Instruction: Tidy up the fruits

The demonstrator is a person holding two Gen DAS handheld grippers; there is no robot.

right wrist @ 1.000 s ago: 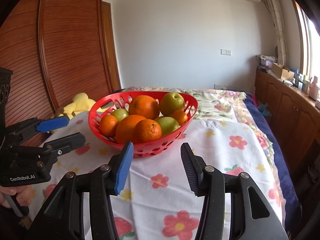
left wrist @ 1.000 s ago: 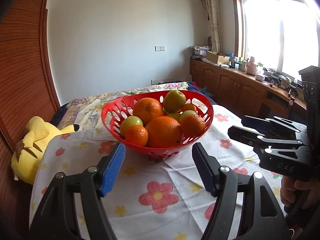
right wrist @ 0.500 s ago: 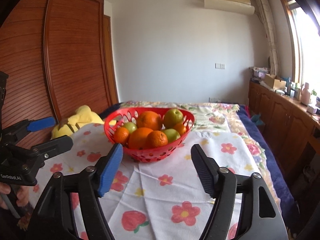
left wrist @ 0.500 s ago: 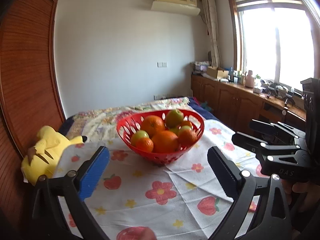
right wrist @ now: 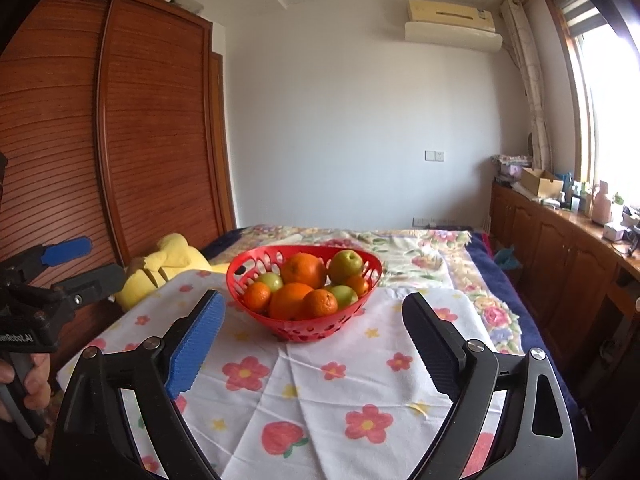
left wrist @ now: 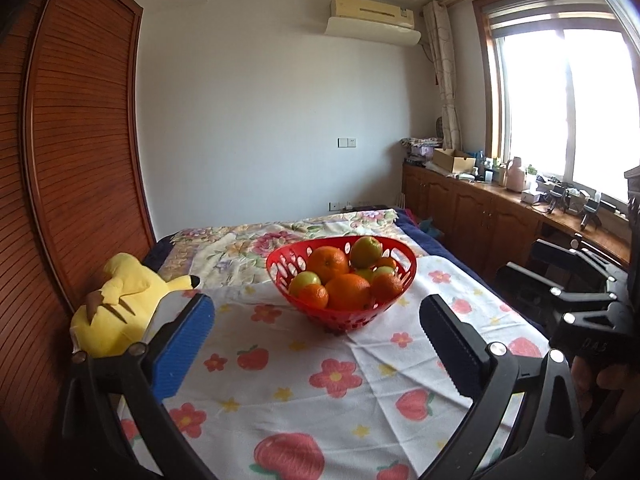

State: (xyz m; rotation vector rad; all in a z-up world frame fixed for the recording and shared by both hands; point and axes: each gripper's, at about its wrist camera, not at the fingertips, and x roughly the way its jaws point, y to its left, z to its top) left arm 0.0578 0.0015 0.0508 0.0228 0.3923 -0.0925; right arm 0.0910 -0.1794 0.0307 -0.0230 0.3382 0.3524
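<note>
A red slotted basket [left wrist: 396, 304] stands on a floral cloth, piled with oranges [left wrist: 347, 291] and green apples [left wrist: 366, 250]. It also shows in the right wrist view [right wrist: 256, 282] with oranges [right wrist: 303, 270] and apples [right wrist: 346, 266]. My left gripper [left wrist: 316, 320] is open and empty, well short of the basket. My right gripper [right wrist: 312, 322] is open and empty, also back from the basket. Each gripper shows at the edge of the other's view.
The floral cloth [left wrist: 340, 380] covers a bed. A yellow plush toy [left wrist: 120, 300] lies at the left by a wooden wardrobe [left wrist: 80, 160]. Wooden cabinets [left wrist: 480, 216] with clutter run under the window on the right.
Both grippers have drawn back and up from the basket and opened wider. The basket now looks smaller and farther. The fruit has not moved.
</note>
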